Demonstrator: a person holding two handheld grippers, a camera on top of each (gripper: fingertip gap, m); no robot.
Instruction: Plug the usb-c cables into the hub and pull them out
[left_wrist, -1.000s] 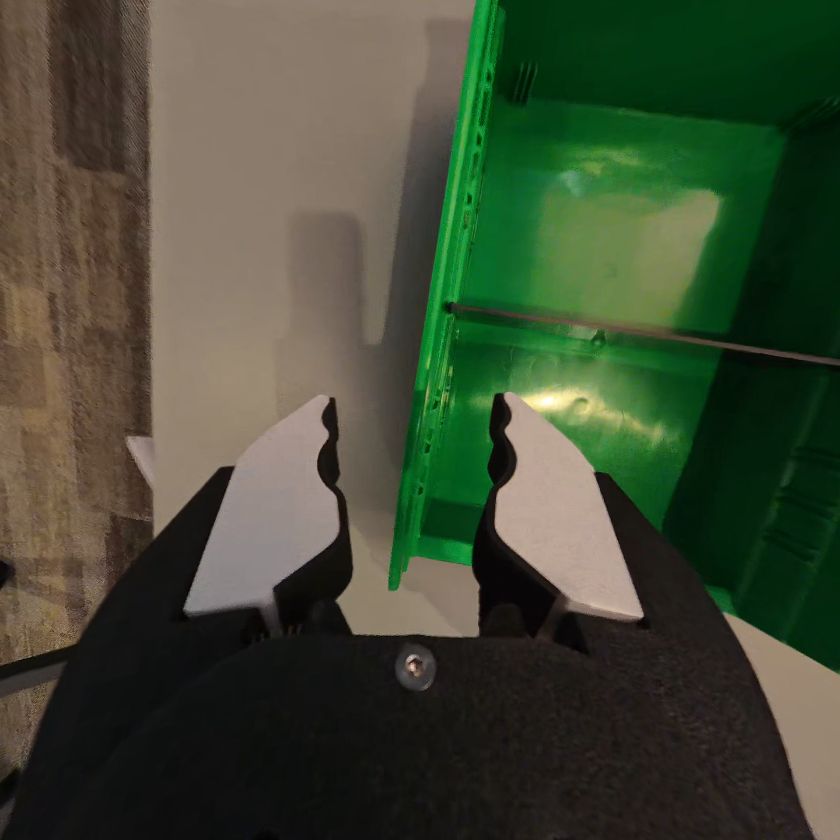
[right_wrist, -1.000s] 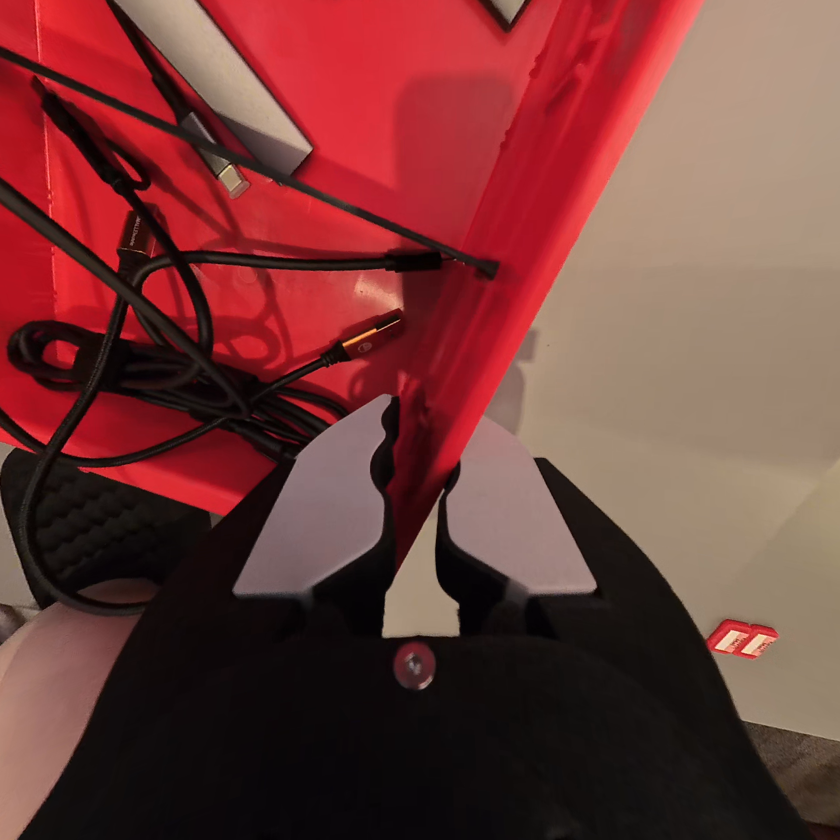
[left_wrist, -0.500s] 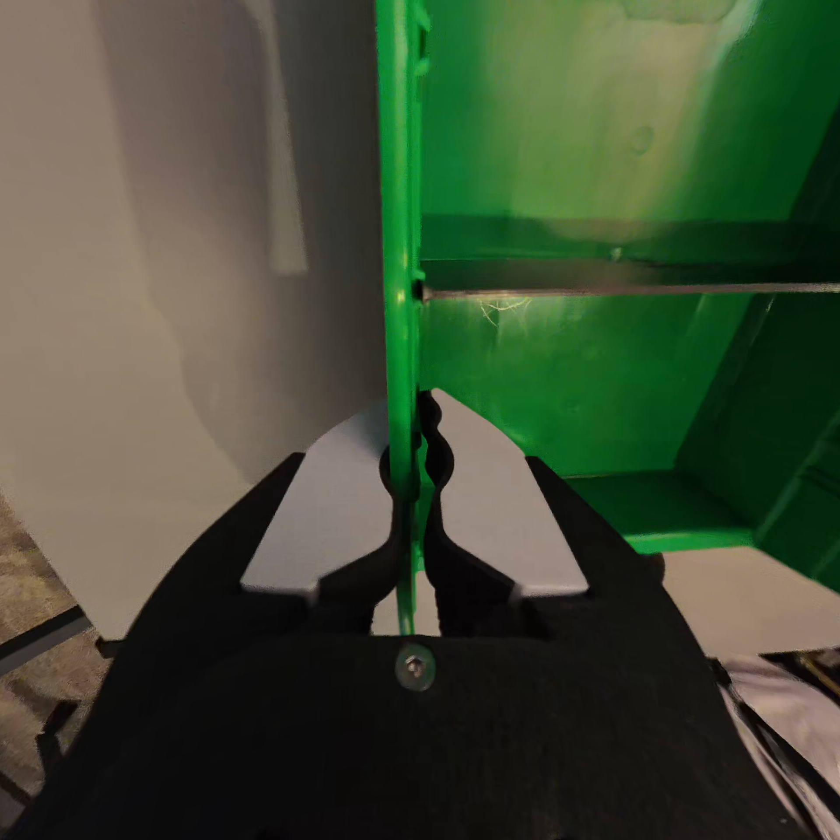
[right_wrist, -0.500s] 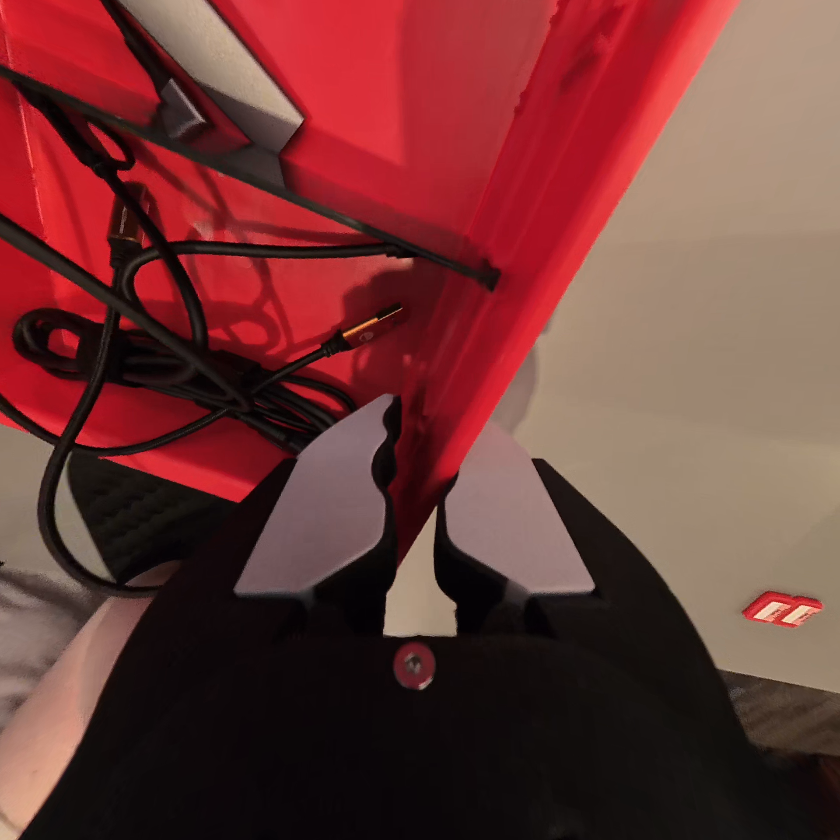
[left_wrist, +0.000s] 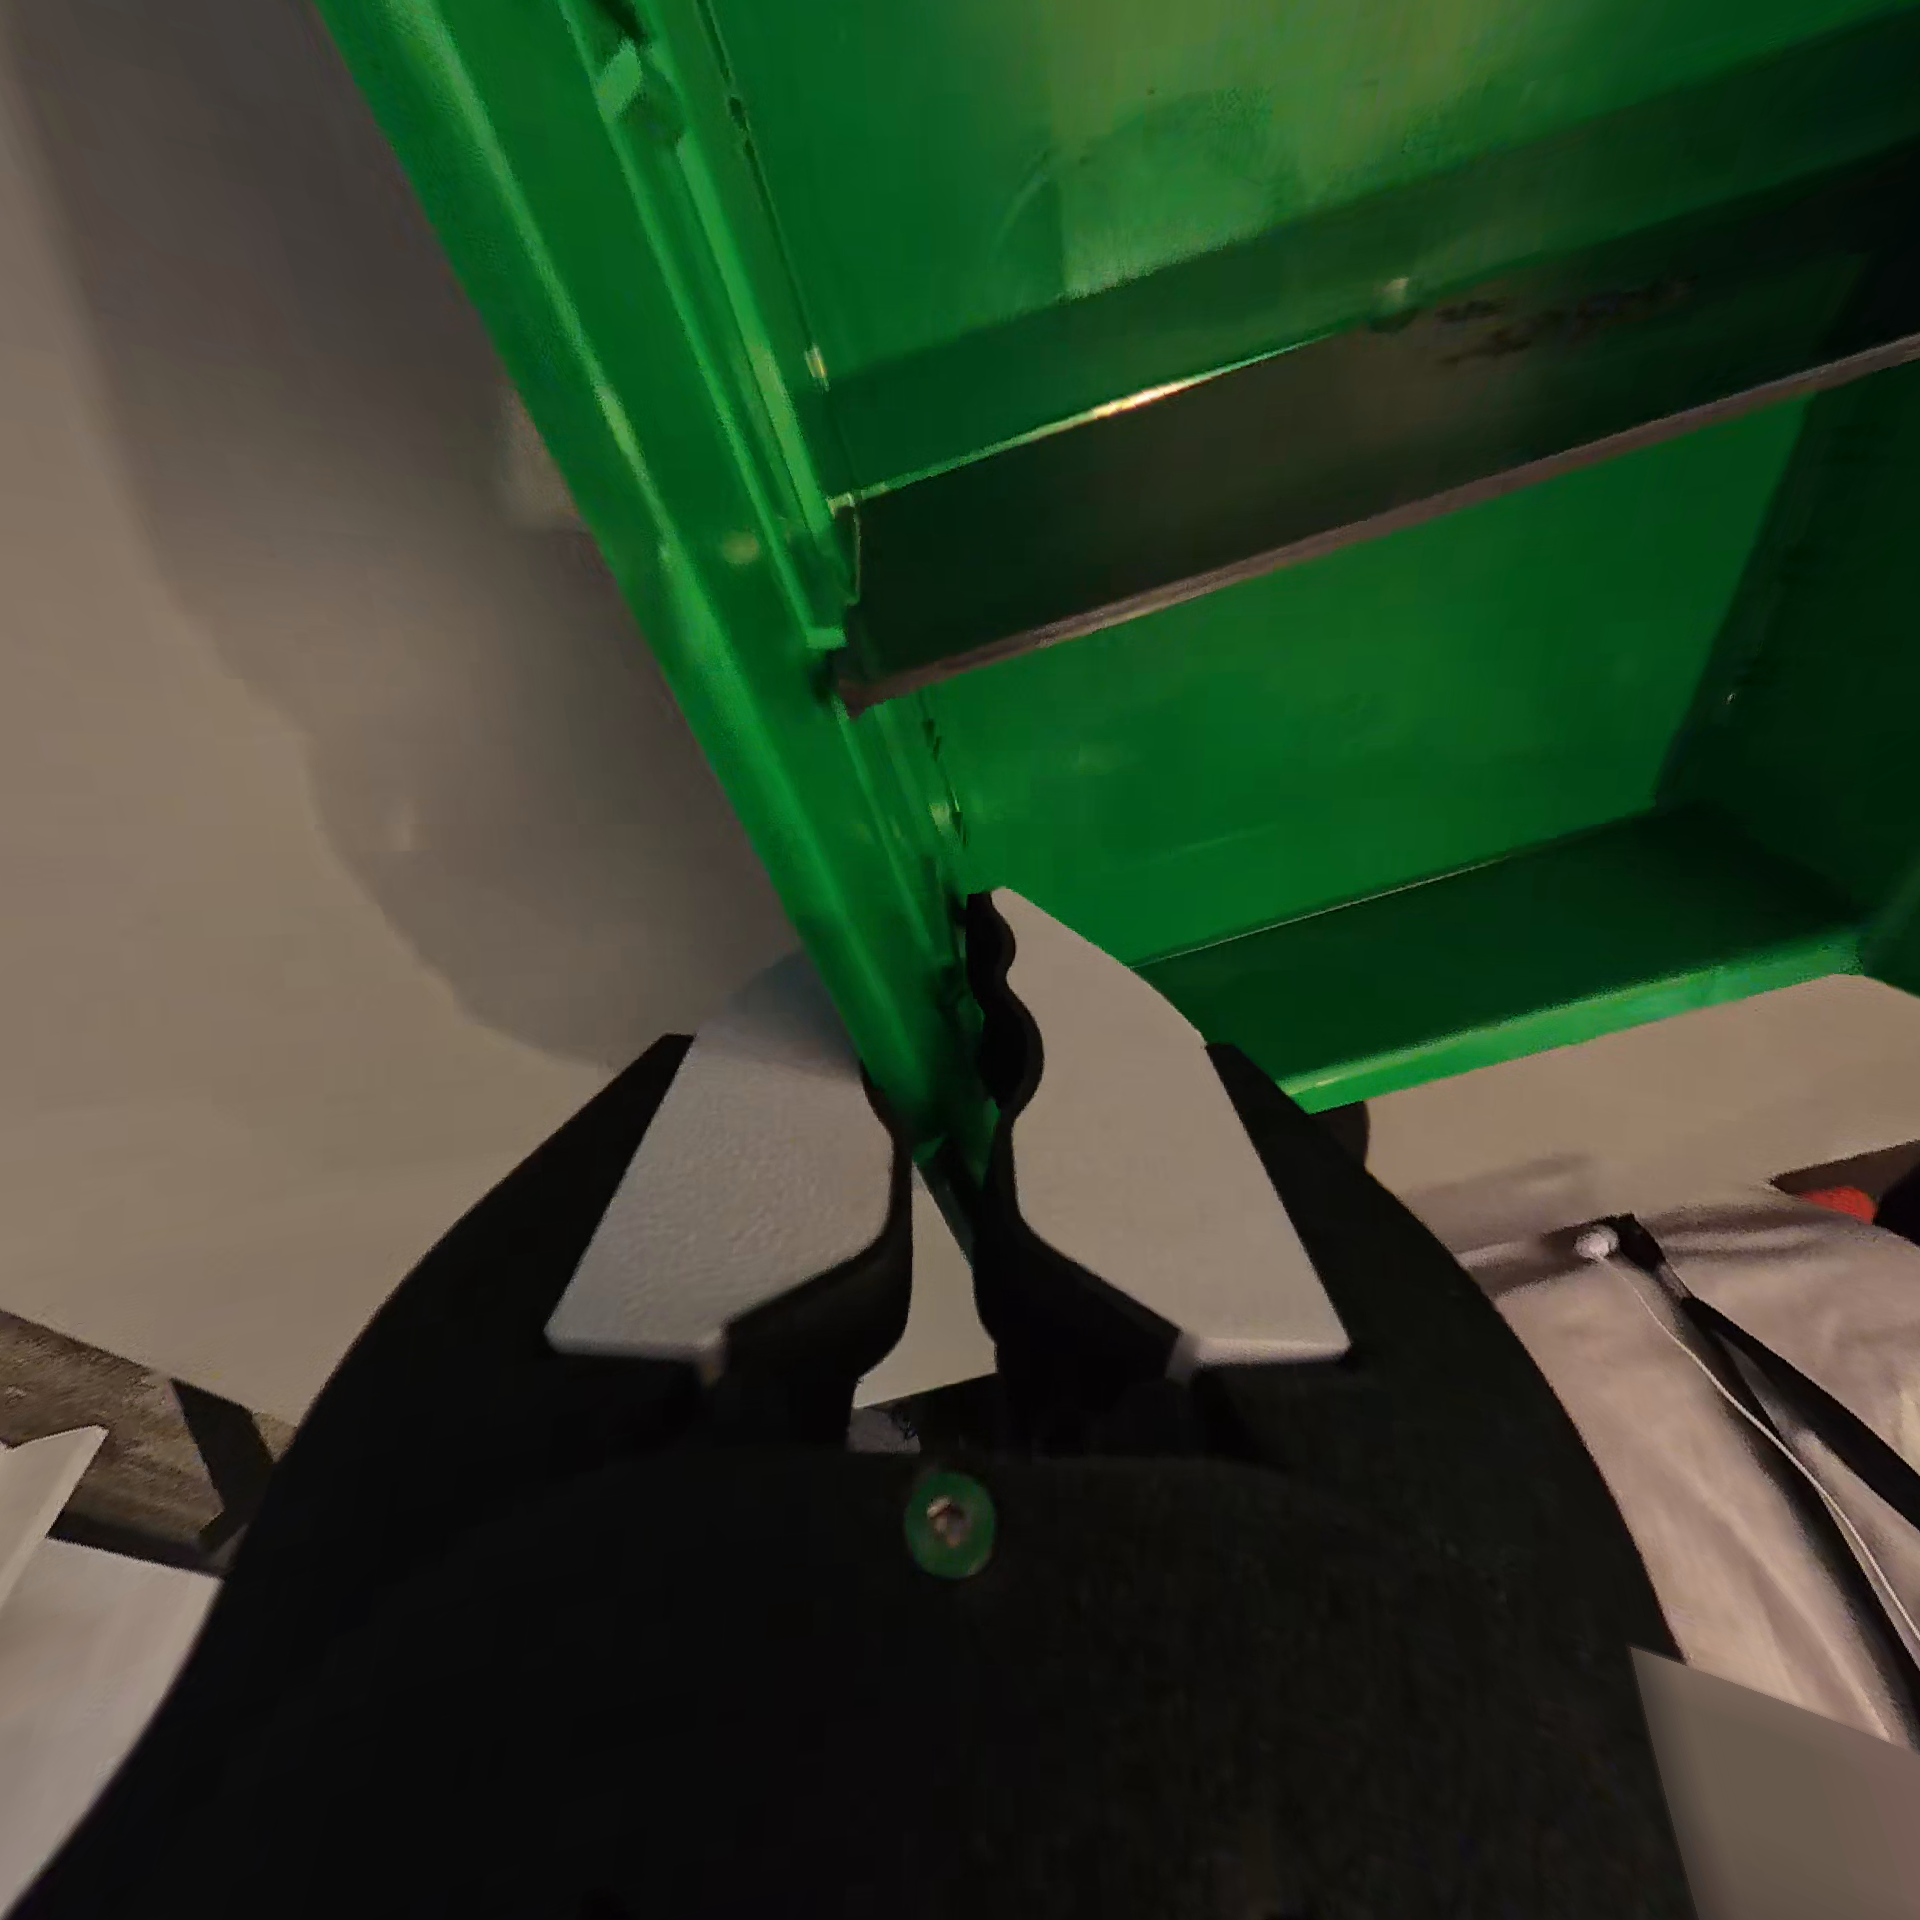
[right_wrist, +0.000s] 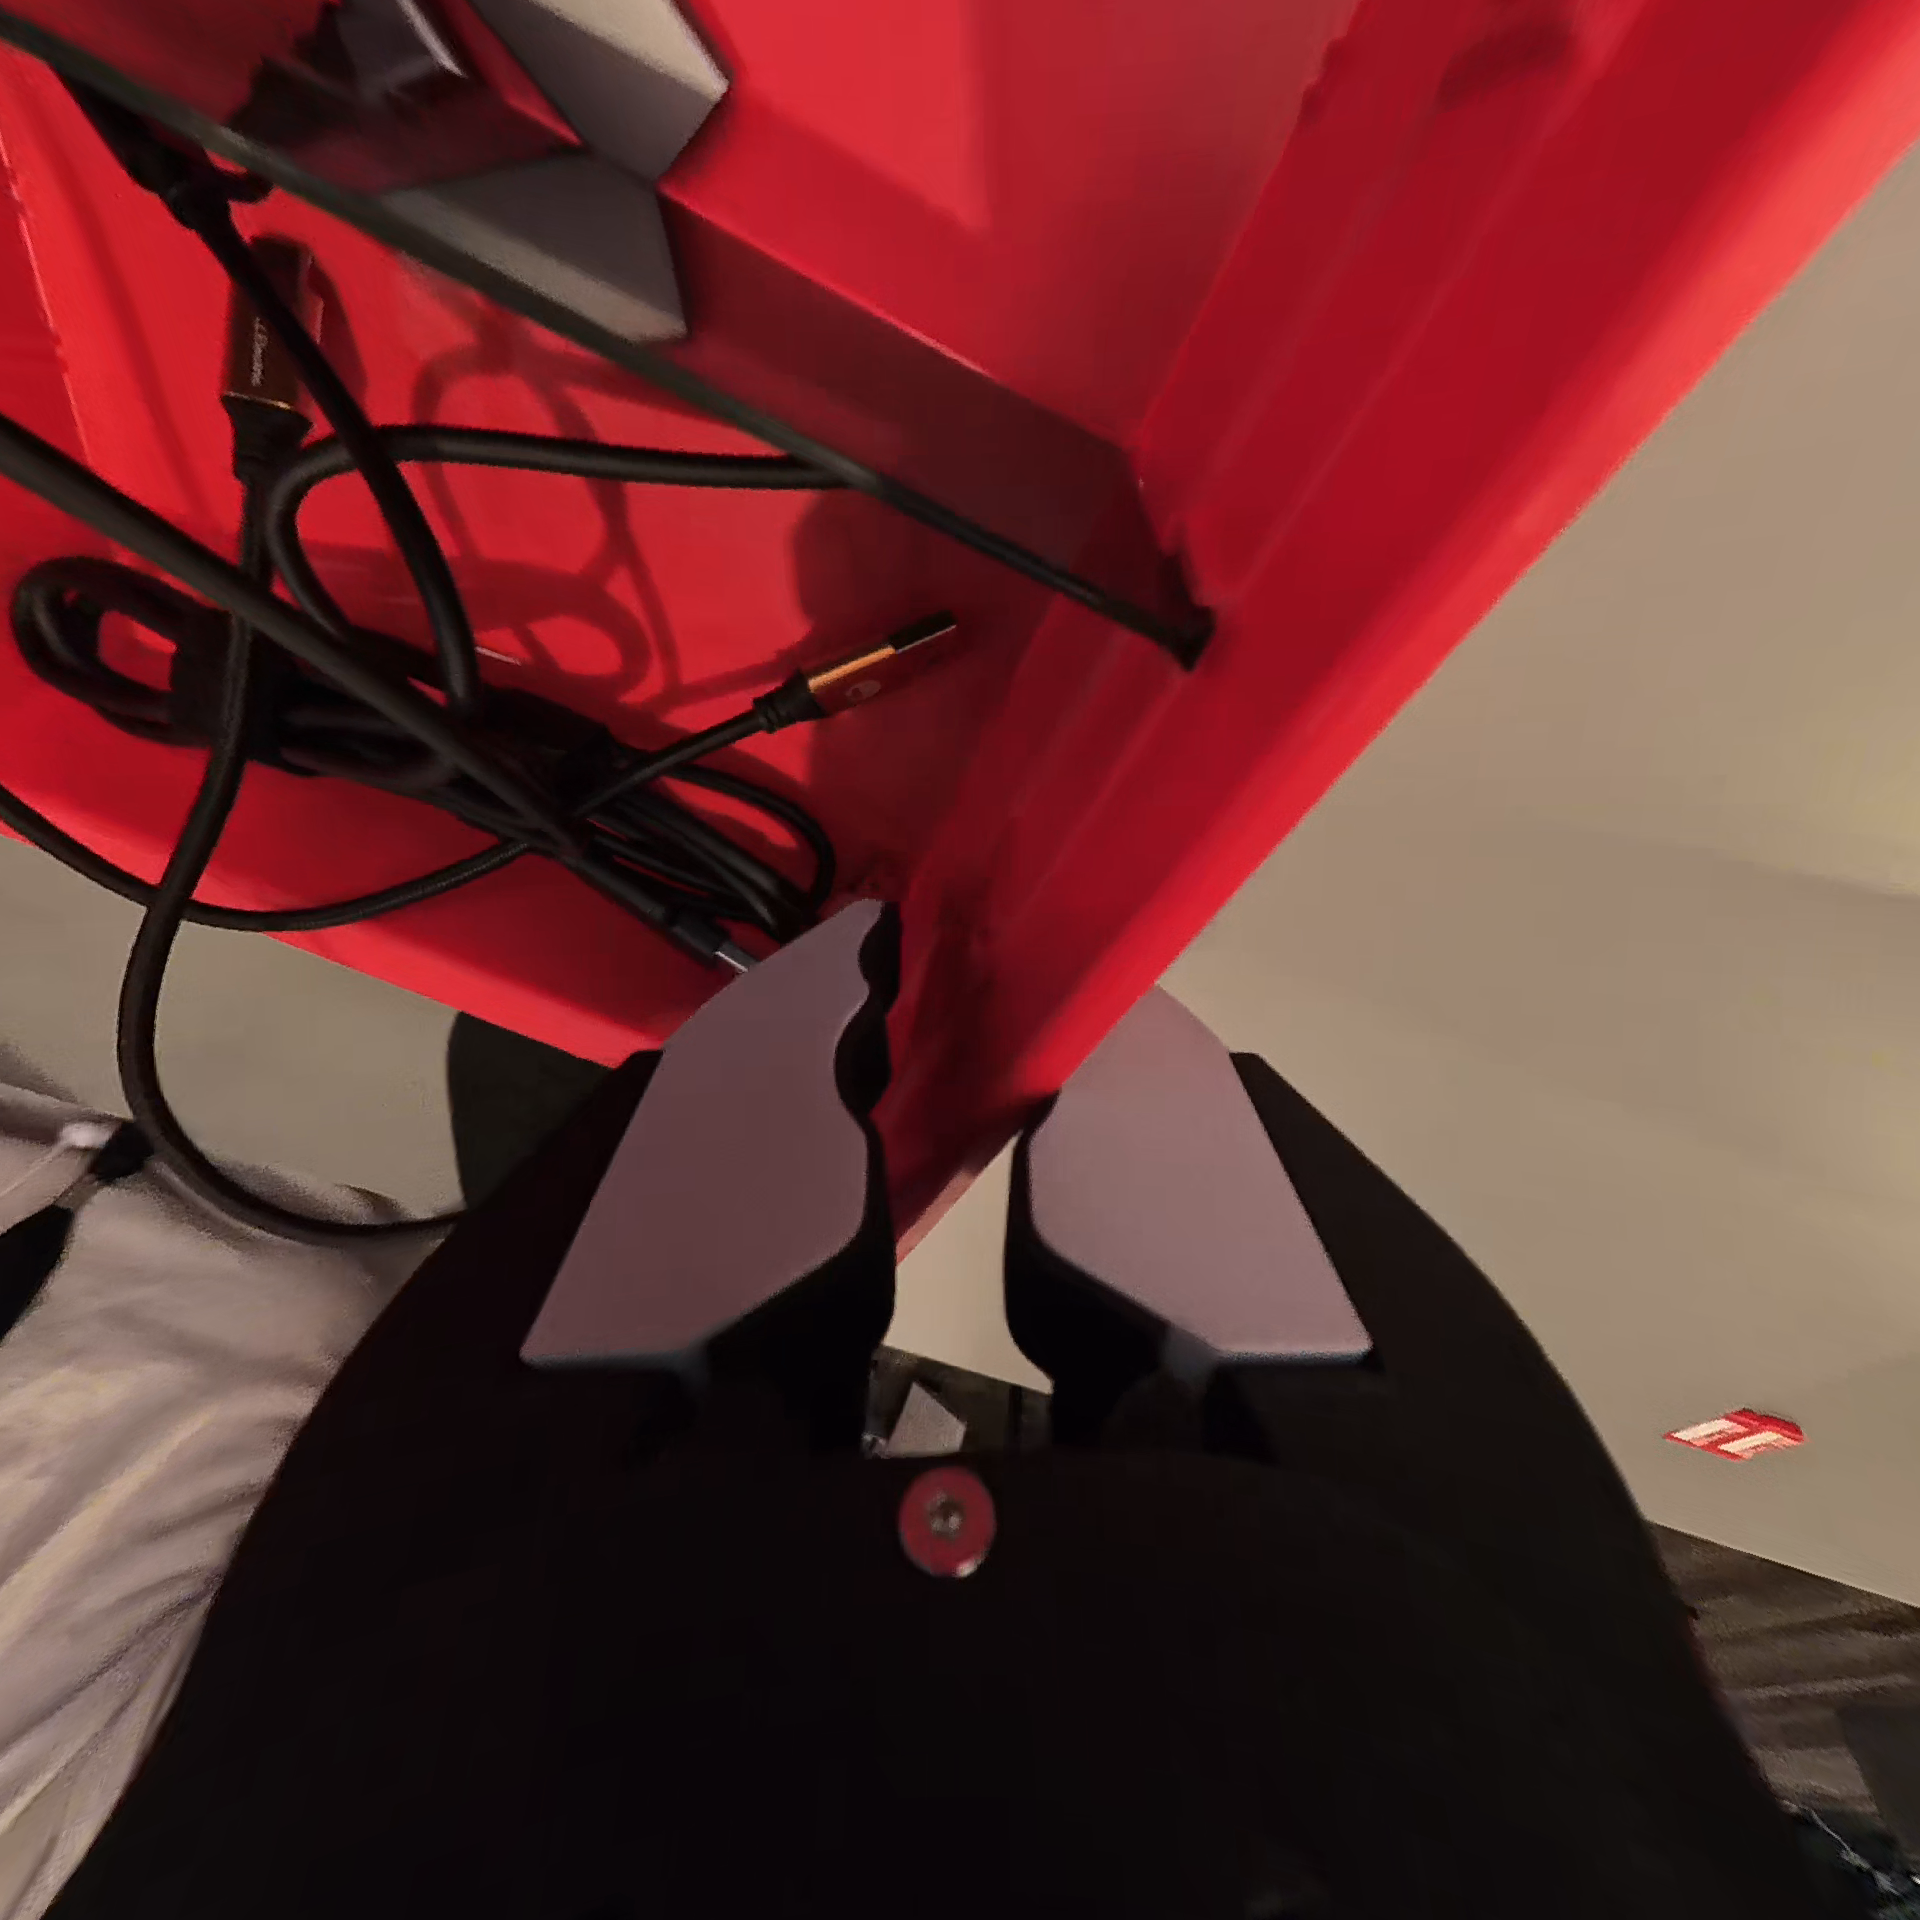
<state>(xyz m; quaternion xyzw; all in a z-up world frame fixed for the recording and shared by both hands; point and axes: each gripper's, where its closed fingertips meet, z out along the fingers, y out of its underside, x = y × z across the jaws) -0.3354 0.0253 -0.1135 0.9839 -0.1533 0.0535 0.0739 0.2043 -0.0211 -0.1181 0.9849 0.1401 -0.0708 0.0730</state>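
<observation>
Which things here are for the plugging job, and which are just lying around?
For the job:
- black cables
- grey hub
- red bin holding them, clamped by the right tool

Lying about:
- green bin, nothing seen inside, clamped by the left tool
- small red thing on the table

Black usb-c cables (right_wrist: 436, 748) lie in a loose tangle on the floor of the red bin (right_wrist: 1299, 520), one gold-collared plug (right_wrist: 883, 665) pointing at its side wall. The grey hub (right_wrist: 613, 73) lies farther in, beyond a dark divider.
</observation>
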